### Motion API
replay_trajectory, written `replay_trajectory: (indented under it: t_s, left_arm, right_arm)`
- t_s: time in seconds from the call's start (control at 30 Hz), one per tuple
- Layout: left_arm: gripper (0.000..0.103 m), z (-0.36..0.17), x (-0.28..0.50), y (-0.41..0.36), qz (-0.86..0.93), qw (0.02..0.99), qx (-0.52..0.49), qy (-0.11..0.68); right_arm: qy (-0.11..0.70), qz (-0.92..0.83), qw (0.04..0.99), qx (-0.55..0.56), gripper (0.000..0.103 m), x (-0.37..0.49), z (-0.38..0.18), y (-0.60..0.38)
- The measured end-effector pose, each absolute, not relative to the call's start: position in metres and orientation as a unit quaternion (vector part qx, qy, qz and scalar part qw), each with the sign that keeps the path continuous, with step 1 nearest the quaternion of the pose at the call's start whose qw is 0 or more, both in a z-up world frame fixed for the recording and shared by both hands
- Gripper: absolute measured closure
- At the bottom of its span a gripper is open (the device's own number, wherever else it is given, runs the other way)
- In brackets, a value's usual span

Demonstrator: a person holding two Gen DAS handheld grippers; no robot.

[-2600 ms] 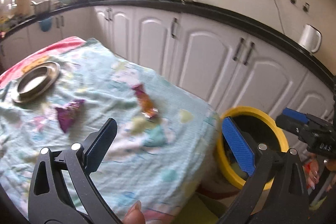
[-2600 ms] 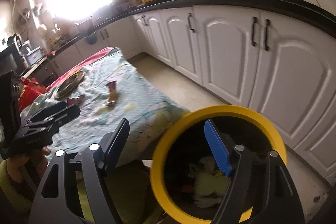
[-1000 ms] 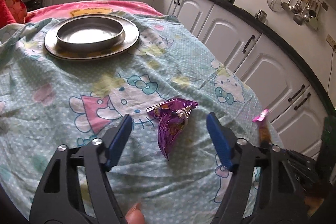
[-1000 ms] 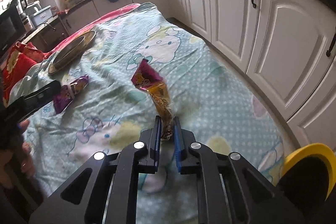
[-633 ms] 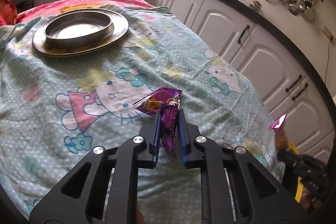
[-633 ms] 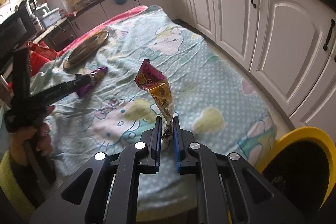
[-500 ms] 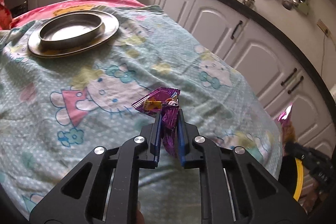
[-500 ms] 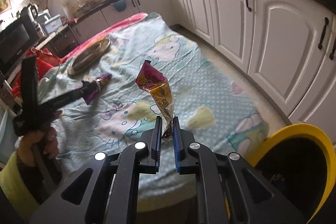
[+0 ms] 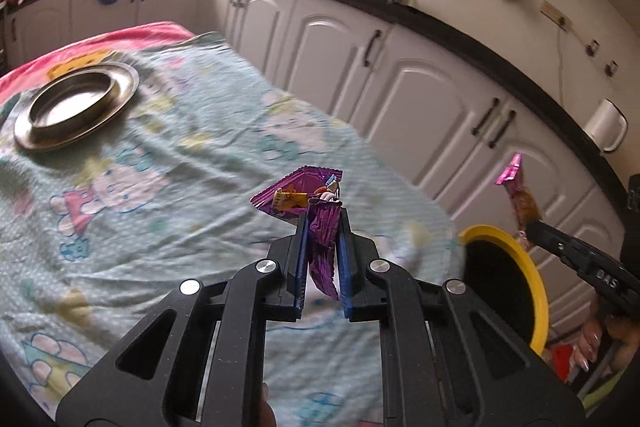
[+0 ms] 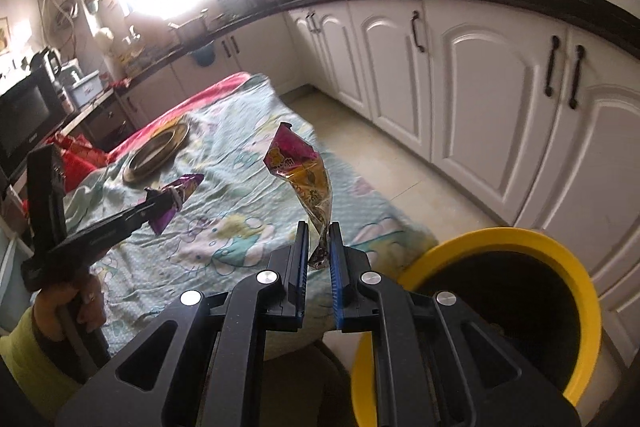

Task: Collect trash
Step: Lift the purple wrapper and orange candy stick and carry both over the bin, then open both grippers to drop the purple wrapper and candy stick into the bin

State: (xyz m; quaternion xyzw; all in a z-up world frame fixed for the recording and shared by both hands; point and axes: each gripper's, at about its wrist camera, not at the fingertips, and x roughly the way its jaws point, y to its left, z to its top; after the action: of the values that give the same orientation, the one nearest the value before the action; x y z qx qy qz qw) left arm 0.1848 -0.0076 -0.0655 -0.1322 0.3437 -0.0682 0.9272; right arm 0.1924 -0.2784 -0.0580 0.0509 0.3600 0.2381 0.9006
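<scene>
My left gripper (image 9: 323, 223) is shut on a purple wrapper (image 9: 308, 203) and holds it above the tablecloth's right end. My right gripper (image 10: 318, 233) is shut on a pink and orange wrapper (image 10: 306, 179), held up in the air just left of the yellow-rimmed bin (image 10: 500, 239). In the left wrist view the right gripper (image 9: 536, 227) with its wrapper (image 9: 518, 191) stands over the bin's rim (image 9: 536, 291). In the right wrist view the left gripper (image 10: 160, 201) holds the purple wrapper (image 10: 180, 195) above the cloth.
A steel plate with a bowl (image 9: 72, 107) sits at the far left of the patterned tablecloth (image 9: 160, 187). White cabinets (image 10: 480, 87) under a black counter run along the right. The bin stands on the floor off the table's right edge.
Both grippers have carried their wrappers up and to the right, off the cloth, toward the bin. The right gripper's wrapper is now beside the bin's rim.
</scene>
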Motion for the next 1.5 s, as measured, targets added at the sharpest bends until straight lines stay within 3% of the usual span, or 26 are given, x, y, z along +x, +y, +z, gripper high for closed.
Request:
replay_trajectory:
  t_s: [0.73, 1.5]
  left_arm:
    - [0.095, -0.030, 0.164, -0.103, -0.168, 0.931, -0.062, 0.320]
    - [0.095, -0.076, 0.175, -0.198, -0.242, 0.890, 0.005, 0.385]
  right_arm:
    - [0.333, 0.177, 0.921, 0.092, 0.093, 0.161, -0.048, -0.356]
    - [0.409, 0.110, 0.900, 0.108, 0.091, 0.143, -0.111, -0.416]
